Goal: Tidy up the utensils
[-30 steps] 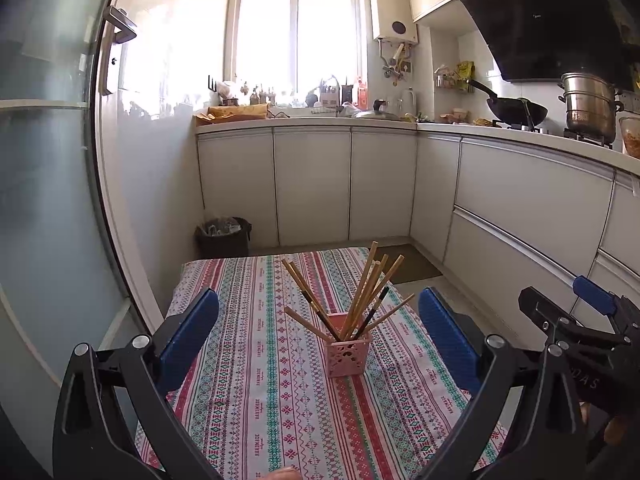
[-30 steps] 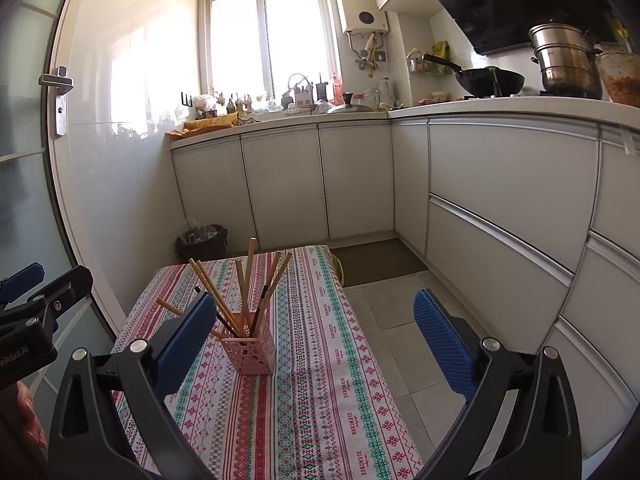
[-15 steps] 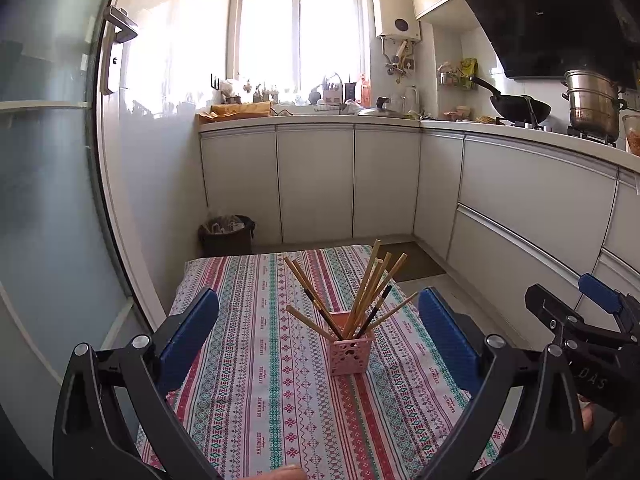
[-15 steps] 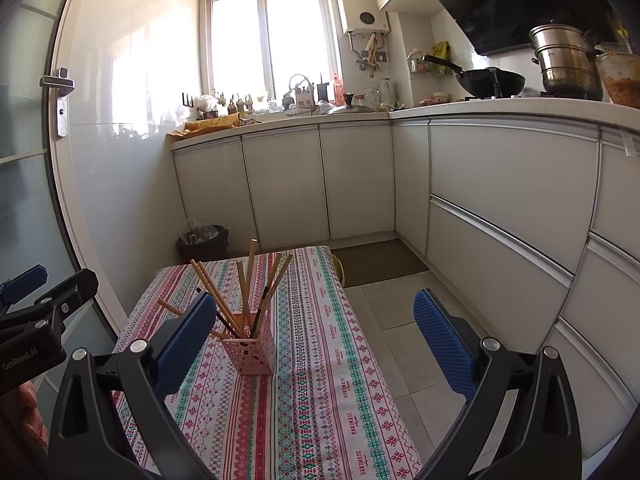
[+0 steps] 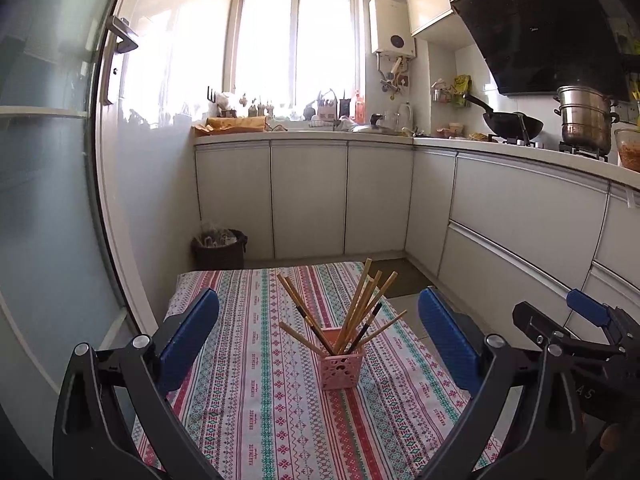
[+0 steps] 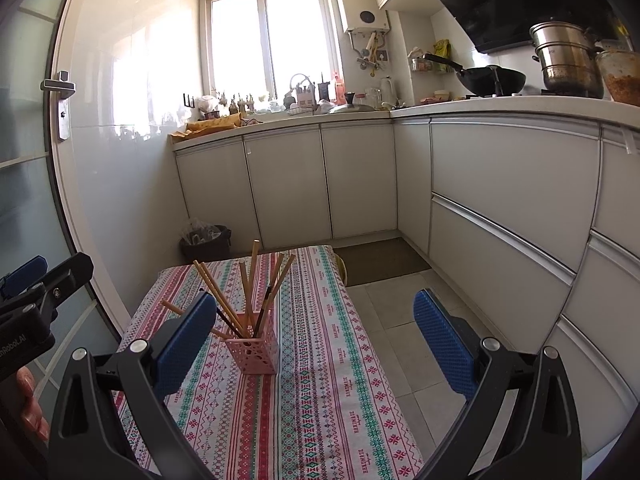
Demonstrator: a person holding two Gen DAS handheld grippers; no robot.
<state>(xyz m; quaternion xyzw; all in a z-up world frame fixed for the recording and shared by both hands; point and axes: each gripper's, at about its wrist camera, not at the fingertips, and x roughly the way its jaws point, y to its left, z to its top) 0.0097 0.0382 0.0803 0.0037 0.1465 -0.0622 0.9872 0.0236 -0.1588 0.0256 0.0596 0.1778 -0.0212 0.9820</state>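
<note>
Sunlit kitchen, striped tablecloth [image 5: 248, 380] woven with "HANDMADE"; our left gripper [image 5: 320, 344] and right gripper [image 6: 316, 344] both hang spread wide, empty, above it; chopsticks [image 5: 356, 312] stand splayed in the pink holder [image 5: 340, 368]; we judge sorting finished or unstarted; next, close on one stick.
</note>
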